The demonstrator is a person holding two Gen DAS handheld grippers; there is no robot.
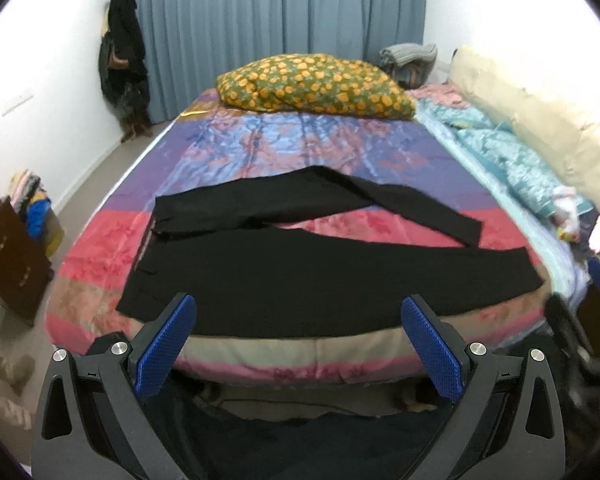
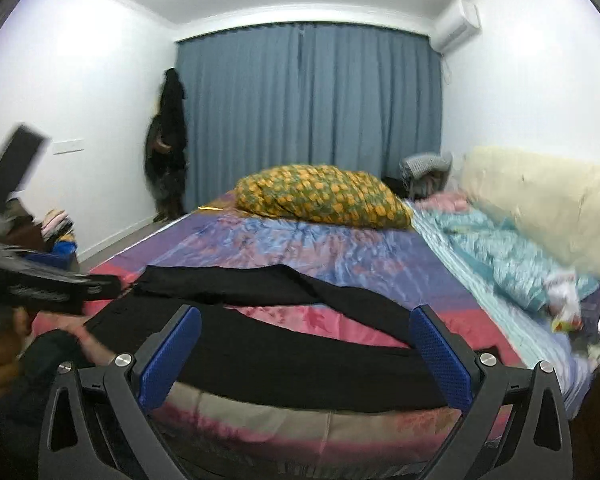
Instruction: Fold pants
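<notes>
Our left gripper hangs with its jaws spread wide and nothing between them, just short of the black pants. Our right gripper is equally wide and empty, near the pants. The pants lie spread flat on the near end of the bed, legs splayed apart, well short of the yellow-flowered pillow.
</notes>
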